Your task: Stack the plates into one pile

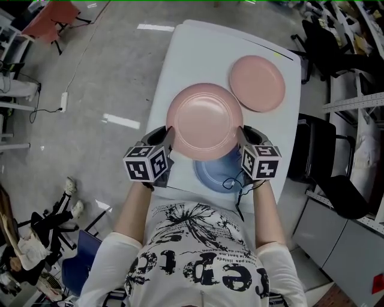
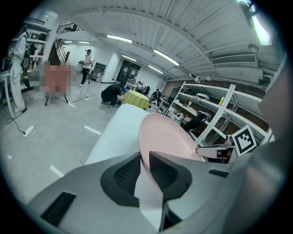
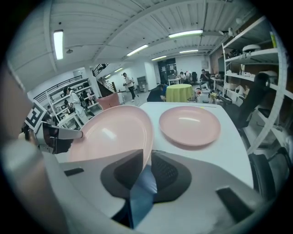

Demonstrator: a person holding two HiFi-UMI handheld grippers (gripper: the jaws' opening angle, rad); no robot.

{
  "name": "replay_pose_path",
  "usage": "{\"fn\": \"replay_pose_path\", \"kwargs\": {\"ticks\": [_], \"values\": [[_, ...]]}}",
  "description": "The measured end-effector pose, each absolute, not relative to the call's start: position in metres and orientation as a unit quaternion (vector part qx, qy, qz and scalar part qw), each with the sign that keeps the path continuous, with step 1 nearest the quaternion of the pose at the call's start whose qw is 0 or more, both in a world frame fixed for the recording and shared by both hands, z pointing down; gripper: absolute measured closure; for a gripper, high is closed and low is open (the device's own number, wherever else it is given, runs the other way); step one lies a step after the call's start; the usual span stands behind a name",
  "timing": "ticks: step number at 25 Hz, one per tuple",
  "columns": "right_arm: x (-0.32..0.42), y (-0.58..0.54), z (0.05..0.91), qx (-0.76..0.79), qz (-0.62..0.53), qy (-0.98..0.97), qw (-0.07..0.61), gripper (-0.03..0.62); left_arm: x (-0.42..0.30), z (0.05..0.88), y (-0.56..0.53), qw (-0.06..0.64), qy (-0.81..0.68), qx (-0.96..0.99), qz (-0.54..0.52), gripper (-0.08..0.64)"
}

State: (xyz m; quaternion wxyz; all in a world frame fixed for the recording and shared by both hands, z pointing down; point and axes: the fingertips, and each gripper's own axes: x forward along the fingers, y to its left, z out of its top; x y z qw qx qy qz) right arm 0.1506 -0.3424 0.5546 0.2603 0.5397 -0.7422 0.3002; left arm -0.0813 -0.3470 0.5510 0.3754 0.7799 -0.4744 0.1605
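Observation:
A pink plate point(image 1: 204, 120) hangs above the white table point(image 1: 180, 66), held at opposite rims by both grippers. My left gripper point(image 1: 170, 139) is shut on its left rim, which passes between the jaws in the left gripper view point(image 2: 145, 169). My right gripper point(image 1: 243, 137) is shut on its right rim, seen between the jaws in the right gripper view point(image 3: 147, 162). Below the lifted plate a blue plate point(image 1: 217, 174) lies near the table's front edge, partly hidden. A second pink plate point(image 1: 257, 83) rests flat at the table's far right point(image 3: 189, 125).
Black office chairs point(image 1: 327, 162) and shelving stand close along the table's right side. A red chair point(image 1: 51, 18) is at the far left on the grey floor. A person point(image 1: 24, 240) is on the floor at lower left.

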Motion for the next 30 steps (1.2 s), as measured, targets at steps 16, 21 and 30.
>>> {"fn": "replay_pose_path", "kwargs": {"ticks": [16, 21, 30], "values": [[0.225, -0.231, 0.577, 0.54, 0.334, -0.726, 0.264, 0.531, -0.006, 0.574, -0.251, 0.38, -0.464, 0.773, 0.206, 0.502], [0.246, -0.207, 0.589, 0.531, 0.345, -0.724, 0.273, 0.528, 0.015, 0.585, -0.23, 0.374, -0.464, 0.769, 0.232, 0.502], [0.245, -0.184, 0.6, 0.517, 0.349, -0.724, 0.293, 0.523, 0.014, 0.605, -0.207, 0.357, -0.474, 0.755, 0.279, 0.495]]}}
